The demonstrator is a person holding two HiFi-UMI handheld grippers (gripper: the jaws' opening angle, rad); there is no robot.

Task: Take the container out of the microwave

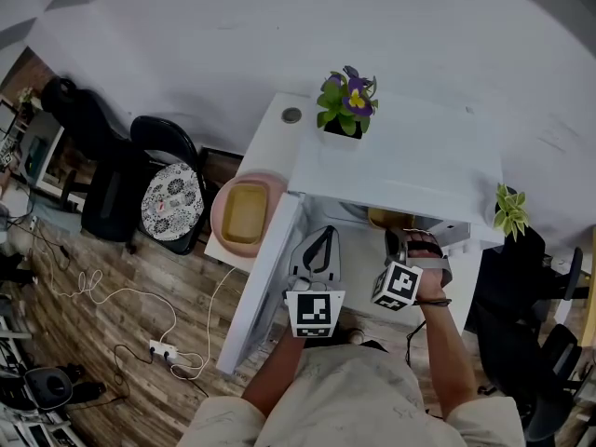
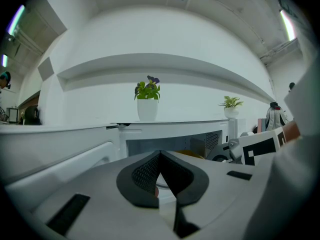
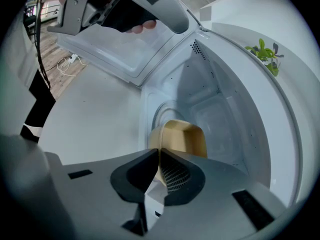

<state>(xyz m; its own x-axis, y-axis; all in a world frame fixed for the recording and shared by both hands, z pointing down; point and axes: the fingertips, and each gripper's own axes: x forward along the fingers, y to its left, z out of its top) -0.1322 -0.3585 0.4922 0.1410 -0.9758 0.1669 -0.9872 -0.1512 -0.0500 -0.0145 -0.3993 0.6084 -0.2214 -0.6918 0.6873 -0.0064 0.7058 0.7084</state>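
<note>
The tan container (image 3: 182, 136) sits inside the microwave (image 3: 240, 109), on the turntable (image 3: 159, 115) near the front of the cavity. The right gripper (image 3: 159, 156) has its jaws pinched down on the near wall of it, right at the rim. So the grab looks done, and I'd say the step now is the actual pull-out.

Since it's a one-sided pinch on a thin wall, the far end will probably want to sag or swing. I'd lift just enough to get the base off the turntable, then draw it straight back toward the opening. Keep it level and go slow, no twisting.

The door (image 3: 115, 54) is swung wide open on the left, so the way out looks free. The left gripper (image 2: 160, 156) hangs out front by the door with its jaws together and nothing in them. It's well clear of the container, and it could come under the far side if things tip.

There's bare desk (image 1: 265, 147) beside the microwave for setting it down. The potted plant (image 1: 346, 101) on top is out of the way.
</note>
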